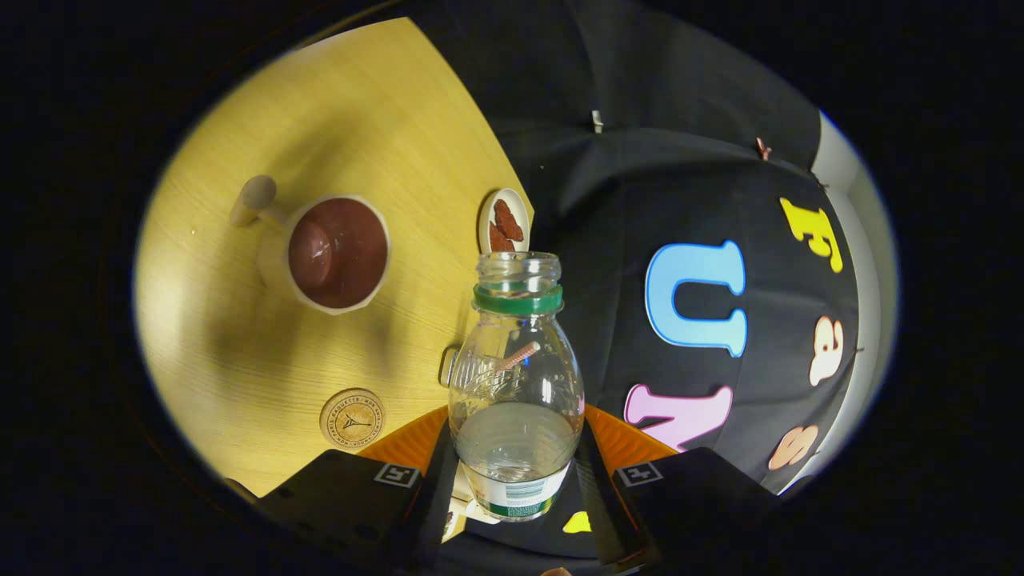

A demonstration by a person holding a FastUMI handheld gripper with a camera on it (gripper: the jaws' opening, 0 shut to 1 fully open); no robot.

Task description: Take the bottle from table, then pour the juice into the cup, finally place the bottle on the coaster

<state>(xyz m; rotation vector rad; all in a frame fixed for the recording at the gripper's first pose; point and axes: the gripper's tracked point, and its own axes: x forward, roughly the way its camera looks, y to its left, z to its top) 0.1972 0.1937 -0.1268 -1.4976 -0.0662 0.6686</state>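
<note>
Our tongs clamp the open bottle at the counter edge; bare wood separates cup from coaster; a small dish hugs the rim.

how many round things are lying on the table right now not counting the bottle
3. The cup stands farthest from the fingers; the small dish sits at the table edge beyond the bottle; the coaster lies just ahead of the gripper. The bottle may hide others.
</note>
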